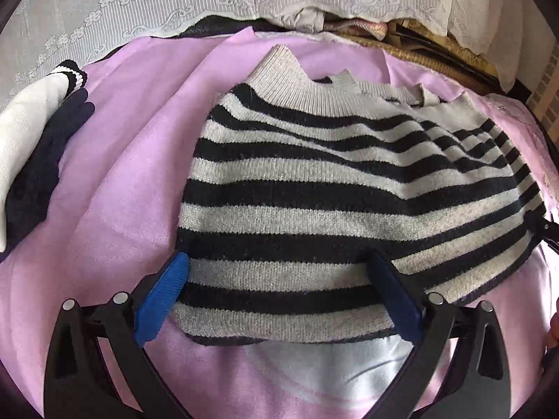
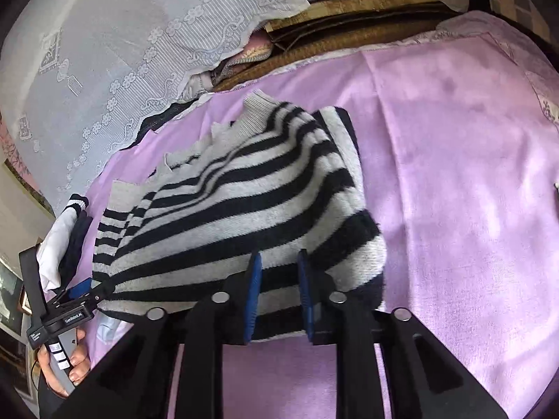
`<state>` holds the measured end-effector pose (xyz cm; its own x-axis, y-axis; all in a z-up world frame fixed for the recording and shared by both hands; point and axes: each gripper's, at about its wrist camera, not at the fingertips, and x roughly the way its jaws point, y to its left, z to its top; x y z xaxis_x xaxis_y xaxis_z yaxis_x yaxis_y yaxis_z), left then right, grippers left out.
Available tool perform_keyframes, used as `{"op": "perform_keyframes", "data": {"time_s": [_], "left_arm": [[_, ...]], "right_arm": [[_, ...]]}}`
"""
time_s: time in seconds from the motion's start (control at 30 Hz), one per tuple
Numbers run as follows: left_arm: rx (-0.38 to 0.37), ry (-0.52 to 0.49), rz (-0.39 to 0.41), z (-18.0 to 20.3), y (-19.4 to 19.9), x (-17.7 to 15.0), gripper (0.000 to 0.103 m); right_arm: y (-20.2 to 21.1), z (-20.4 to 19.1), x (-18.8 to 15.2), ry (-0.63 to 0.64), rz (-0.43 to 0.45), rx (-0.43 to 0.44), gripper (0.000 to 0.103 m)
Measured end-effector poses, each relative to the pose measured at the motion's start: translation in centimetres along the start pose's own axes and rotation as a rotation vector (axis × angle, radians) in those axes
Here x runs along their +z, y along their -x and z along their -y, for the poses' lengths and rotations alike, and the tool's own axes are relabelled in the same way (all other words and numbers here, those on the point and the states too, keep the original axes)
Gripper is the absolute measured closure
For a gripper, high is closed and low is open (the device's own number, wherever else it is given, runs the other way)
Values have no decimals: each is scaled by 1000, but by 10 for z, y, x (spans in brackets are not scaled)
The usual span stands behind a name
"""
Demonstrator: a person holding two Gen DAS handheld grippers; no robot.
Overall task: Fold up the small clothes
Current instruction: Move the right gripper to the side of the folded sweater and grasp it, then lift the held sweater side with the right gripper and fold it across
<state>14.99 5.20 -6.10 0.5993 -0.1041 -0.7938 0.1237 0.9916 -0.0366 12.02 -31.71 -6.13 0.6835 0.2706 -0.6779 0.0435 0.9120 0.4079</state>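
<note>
The left tool stands apart astride the striped sweater's hem; the right tool is clamped on its edge.

this is looking like a home, likely a bedroom: a pink blanket is covering a bed-like surface, white lace fabric is draping behind it, and framed pictures are hanging on the wall.

Pink bedspread, white lace cover behind, daylight
</note>
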Motion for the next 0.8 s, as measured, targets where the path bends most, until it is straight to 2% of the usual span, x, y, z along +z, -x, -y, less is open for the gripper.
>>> {"op": "perform_keyframes", "data": {"time_s": [0.1,0.13,0.2,0.27,0.3,0.33,0.4,0.43,0.47,0.5,0.53,0.6,0.67,0.7,0.73,0.8], "left_arm": [[54,-30,42,8,17,0,4],[41,-39,72,11,26,1,5],[0,-72,113,23,37,10,5],[24,-101,126,37,36,22,5],[48,-107,124,42,31,30,5],[59,-102,114,44,23,39,5],[63,-63,56,39,2,47,5],[93,-38,17,34,-13,47,4],[95,-13,-7,26,-26,44,4],[49,19,-10,18,-32,40,4],[23,45,4,11,-32,39,4],[34,46,4,11,-30,39,4],[68,46,22,15,-21,35,5],[66,44,36,17,-13,32,5],[50,43,51,19,-5,29,5],[9,43,75,25,11,23,5]], "right_arm": [[11,10,3,-99,0,42,101],[16,5,5,-107,21,66,94],[20,-19,14,-29,37,84,93],[13,-42,22,10,24,106,86],[5,-53,27,14,14,131,77],[-3,-61,31,22,7,147,75],[-22,-71,35,36,-18,133,73],[-32,-68,35,27,-33,108,73],[-42,-60,33,10,-47,92,74],[-47,-51,29,-3,-45,104,85],[-47,-43,28,-5,-32,101,103],[-39,-30,27,-51,-44,133,103],[-15,-22,28,-91,21,119,95],[-1,-21,29,-83,62,127,86],[12,-18,31,-80,95,129,66],[38,-9,32,-107,159,103,50]]}}
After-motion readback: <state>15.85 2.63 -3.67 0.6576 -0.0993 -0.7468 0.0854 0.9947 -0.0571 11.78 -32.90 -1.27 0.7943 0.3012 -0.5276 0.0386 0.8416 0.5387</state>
